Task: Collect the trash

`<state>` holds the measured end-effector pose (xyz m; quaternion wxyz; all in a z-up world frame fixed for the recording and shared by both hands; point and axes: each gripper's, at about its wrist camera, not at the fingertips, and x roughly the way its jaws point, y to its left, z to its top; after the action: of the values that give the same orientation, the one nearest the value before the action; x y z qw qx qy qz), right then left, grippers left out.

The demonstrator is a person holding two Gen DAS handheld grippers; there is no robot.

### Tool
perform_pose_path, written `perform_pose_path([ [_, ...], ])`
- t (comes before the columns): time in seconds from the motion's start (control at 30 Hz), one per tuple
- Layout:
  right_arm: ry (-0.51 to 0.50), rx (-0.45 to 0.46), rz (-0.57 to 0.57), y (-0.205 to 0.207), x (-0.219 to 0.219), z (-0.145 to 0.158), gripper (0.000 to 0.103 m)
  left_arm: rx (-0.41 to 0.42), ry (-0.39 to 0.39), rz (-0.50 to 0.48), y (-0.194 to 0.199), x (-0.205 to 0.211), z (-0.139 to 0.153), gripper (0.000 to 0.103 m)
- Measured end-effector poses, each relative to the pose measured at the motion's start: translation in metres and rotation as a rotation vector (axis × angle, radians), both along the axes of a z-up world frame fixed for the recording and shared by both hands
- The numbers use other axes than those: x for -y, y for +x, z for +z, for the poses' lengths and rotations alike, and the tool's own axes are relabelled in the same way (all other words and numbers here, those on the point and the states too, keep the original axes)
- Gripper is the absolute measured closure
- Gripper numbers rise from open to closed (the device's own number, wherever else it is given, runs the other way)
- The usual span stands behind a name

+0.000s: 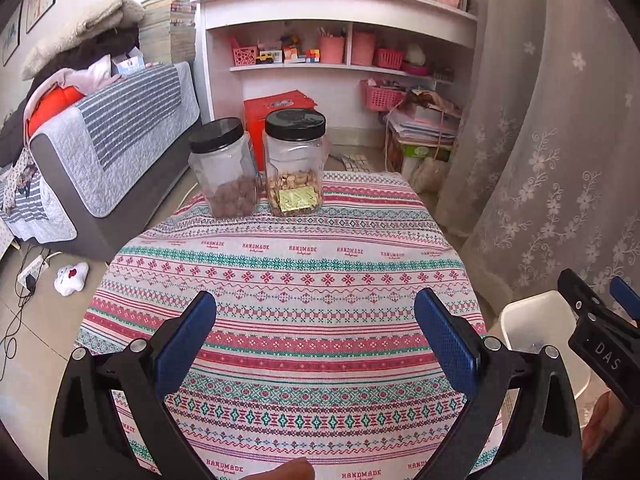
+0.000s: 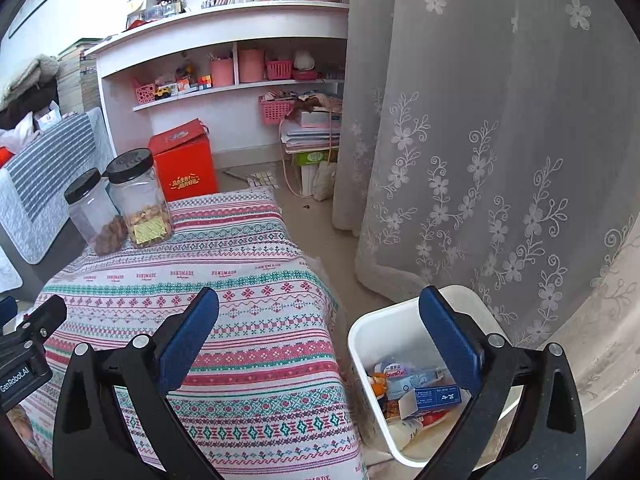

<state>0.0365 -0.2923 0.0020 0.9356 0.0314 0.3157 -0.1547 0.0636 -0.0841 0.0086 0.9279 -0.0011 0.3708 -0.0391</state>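
Observation:
A white trash bin (image 2: 384,332) stands on the floor right of the table; inside lie several pieces of trash (image 2: 416,392): boxes, wrappers, an orange scrap. The bin's rim also shows in the left wrist view (image 1: 532,320). My right gripper (image 2: 320,332) is open and empty, above the gap between the table edge and the bin. My left gripper (image 1: 316,332) is open and empty above the patterned tablecloth (image 1: 304,280). The right gripper's body shows at the right edge of the left wrist view (image 1: 600,340).
Two black-lidded clear jars stand at the table's far edge, one with dark snacks (image 1: 224,168), one with nuts (image 1: 296,164). A red box (image 2: 184,164), a white shelf unit (image 1: 340,40), a sofa (image 1: 112,148) and a lace curtain (image 2: 500,140) surround the table.

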Motion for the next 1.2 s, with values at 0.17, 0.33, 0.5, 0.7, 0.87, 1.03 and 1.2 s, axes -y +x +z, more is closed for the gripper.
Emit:
perform_pose_path([
  [0.17,-0.006,-0.007,0.016,0.005,-0.007,-0.004,0.007,-0.018,-0.009,0.013,0.006,-0.003,-0.004,0.007],
  [0.33,-0.017,0.0,0.027,0.002,-0.009,-0.003,0.007,-0.018,-0.008,0.006,0.006,-0.002,-0.005,0.007],
  [0.5,-0.009,0.013,0.032,-0.001,-0.009,0.0,0.007,-0.016,-0.008,-0.001,0.005,-0.001,-0.004,0.007],
  [0.7,-0.007,0.012,0.038,-0.002,-0.01,-0.001,0.007,-0.012,-0.009,0.001,0.003,-0.002,-0.003,0.007],
  [0.87,-0.012,0.015,0.042,-0.002,-0.012,0.0,0.007,-0.006,-0.013,0.001,0.004,-0.003,-0.001,0.007],
  [1.03,-0.015,0.018,0.042,-0.003,-0.012,0.0,0.007,0.011,-0.017,0.001,0.002,-0.003,0.001,0.007],
  [1.2,-0.014,0.018,0.043,-0.003,-0.011,0.0,0.007,0.025,-0.011,-0.004,0.001,-0.001,0.002,0.007],
])
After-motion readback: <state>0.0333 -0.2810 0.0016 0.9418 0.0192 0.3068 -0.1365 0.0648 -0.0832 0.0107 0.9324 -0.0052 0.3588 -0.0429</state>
